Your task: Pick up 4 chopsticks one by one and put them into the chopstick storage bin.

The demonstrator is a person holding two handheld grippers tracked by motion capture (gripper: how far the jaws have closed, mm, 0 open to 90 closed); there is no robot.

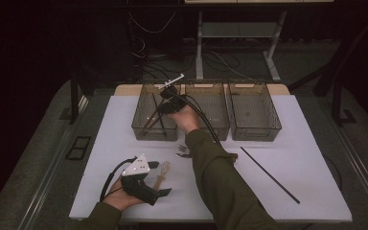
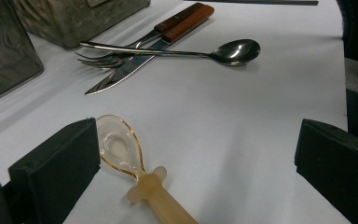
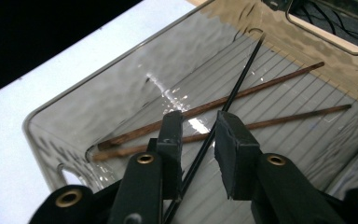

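Three clear bins are counted in a row along the far edge of the white table (image 1: 292, 143); all places below are given from the left bin (image 1: 143, 125).

Chopsticks: three are seen inside the left bin in the right gripper view, two brown chopsticks (image 3: 261, 86) lying on its ribbed floor and one black chopstick (image 3: 233, 95) slanting across them. A second black chopstick (image 1: 270, 174) is noted on the table, well to the right of the left bin and nearer the person.

Cutlery, noted nearer the person than the left bin: one metal spoon (image 2: 235, 50), one fork (image 2: 105, 59), one wood-handled knife (image 2: 140, 60), crossed in a small pile; one translucent amber spoon (image 2: 121, 149) nearer still.

Right gripper (image 3: 198, 135): held over the left bin, forearm stretched forward across the table, jaws pointed down into the bin. The jaws are slightly parted, with the black chopstick running between them; the pads are not pressed on it.

Left gripper (image 2: 193, 163): held low near the table's near edge, jaws set wide apart and gripping nothing. The amber spoon lies just beside one pad (image 2: 56, 168).
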